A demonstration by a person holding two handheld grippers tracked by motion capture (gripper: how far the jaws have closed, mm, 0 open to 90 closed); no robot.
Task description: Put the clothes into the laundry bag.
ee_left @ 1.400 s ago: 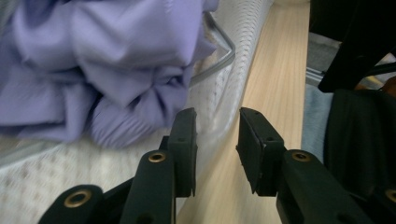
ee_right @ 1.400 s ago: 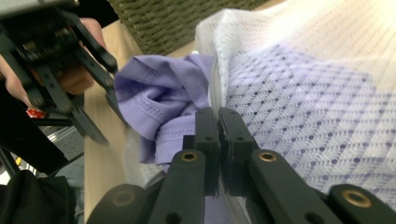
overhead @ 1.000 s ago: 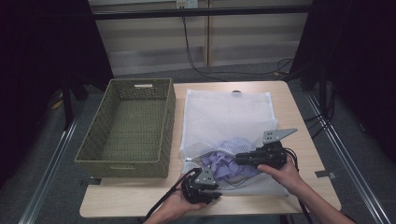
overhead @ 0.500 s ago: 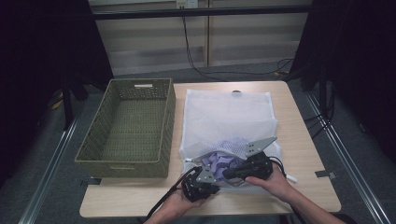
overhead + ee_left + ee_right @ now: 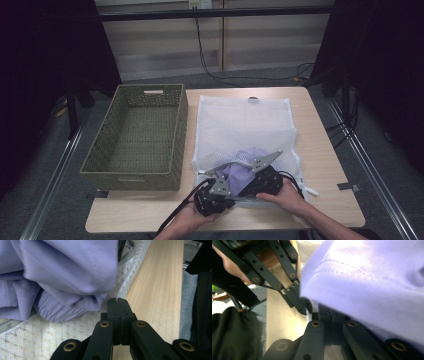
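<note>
Two hand-held grippers now meet at the near edge of a white mesh laundry bag (image 5: pixel 245 130) lying flat on the tabletop (image 5: pixel 327 165), a change from a second ago, when the right gripper (image 5: pixel 250 181) sat farther out toward the bag's right side. It has since swung in over the bag's mouth and lies across a bunched lilac garment (image 5: pixel 239 172) that pokes out of the opening.

The left gripper (image 5: pixel 216 196) holds its place at the bag's near-left corner, as it did in the earlier pictures. Its own view shows its fingers (image 5: pixel 113 312) pressed together, tips touching, at the mesh just beside the lilac folds (image 5: pixel 62 275); whether a thread of mesh is pinched between them cannot be told. The right gripper's fingers (image 5: pixel 322 315) look narrow as well, though the cloth (image 5: pixel 372 282) drapes over their tips, so whether they have hold of it cannot be told either. The left gripper's linkage (image 5: pixel 287 290) shows close alongside in that view.

The garment rests half in, half out of the bag's near end. A green woven basket (image 5: pixel 137 137) stands empty to the left of the bag, touching or almost touching its edge.

Judging from the convergence, the work stands at the grasp: one gripper steadying the bag, the other closing on the cloth, with nothing yet lifted clear.
</note>
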